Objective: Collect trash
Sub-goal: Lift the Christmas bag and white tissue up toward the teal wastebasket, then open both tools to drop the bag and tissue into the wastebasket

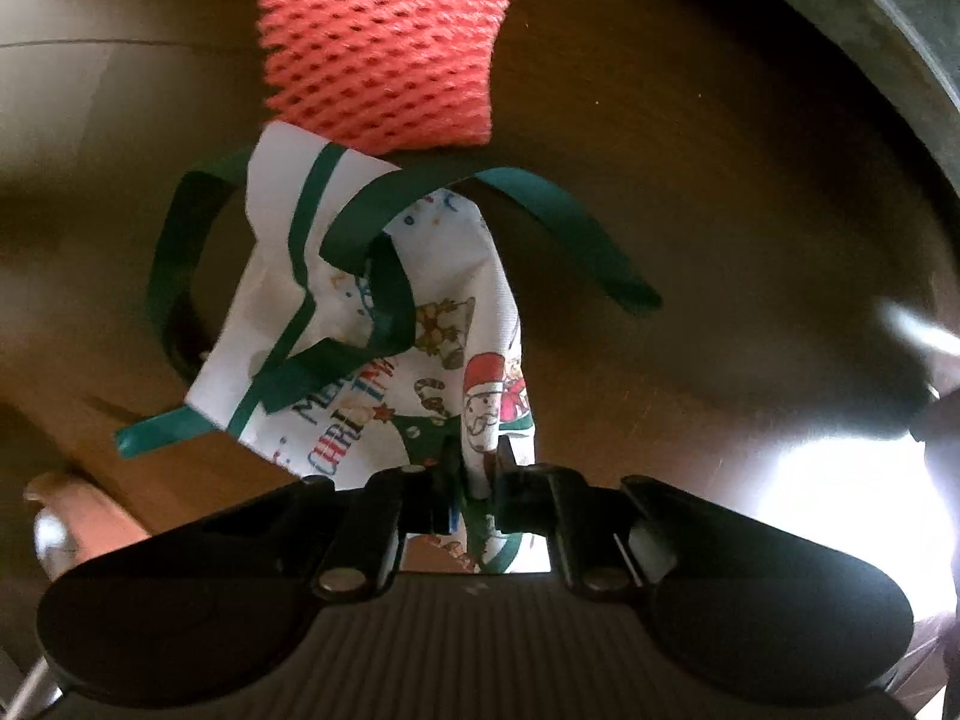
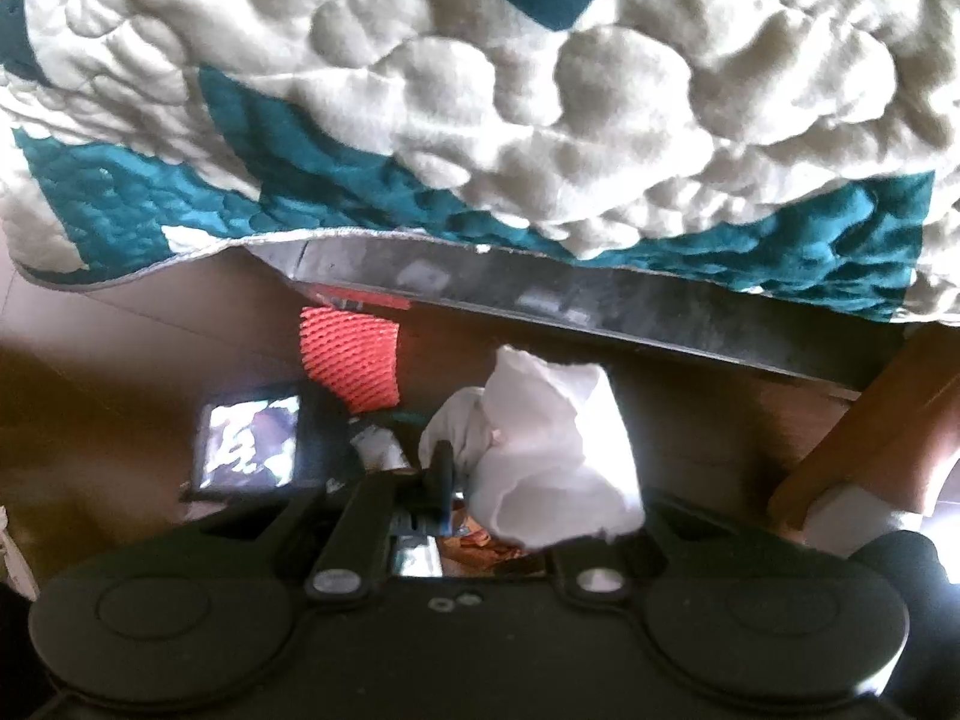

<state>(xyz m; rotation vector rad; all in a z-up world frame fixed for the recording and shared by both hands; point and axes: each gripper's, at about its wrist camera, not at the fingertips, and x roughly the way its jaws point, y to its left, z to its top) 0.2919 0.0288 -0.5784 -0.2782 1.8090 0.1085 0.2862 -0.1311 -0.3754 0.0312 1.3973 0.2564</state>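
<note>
My left gripper (image 1: pixel 477 456) points down at a brown floor and is shut on a fold of a white Christmas-print bag (image 1: pixel 360 312). The bag's green ribbon (image 1: pixel 564 222) loops loosely around it. Just beyond the bag lies a red foam net sleeve (image 1: pixel 384 42). My right gripper (image 2: pixel 480 480) is shut on a crumpled white paper wad (image 2: pixel 552 438), which hides its right finger. The same red net sleeve (image 2: pixel 354 360) shows on the floor ahead in the right wrist view.
A white and teal quilt (image 2: pixel 480 90) hangs over a grey bed rail (image 2: pixel 540 300) above the floor. A wooden leg (image 2: pixel 870 420) slants at the right. A dark flat rectangle with a shiny face (image 2: pixel 252 444) lies left of the net.
</note>
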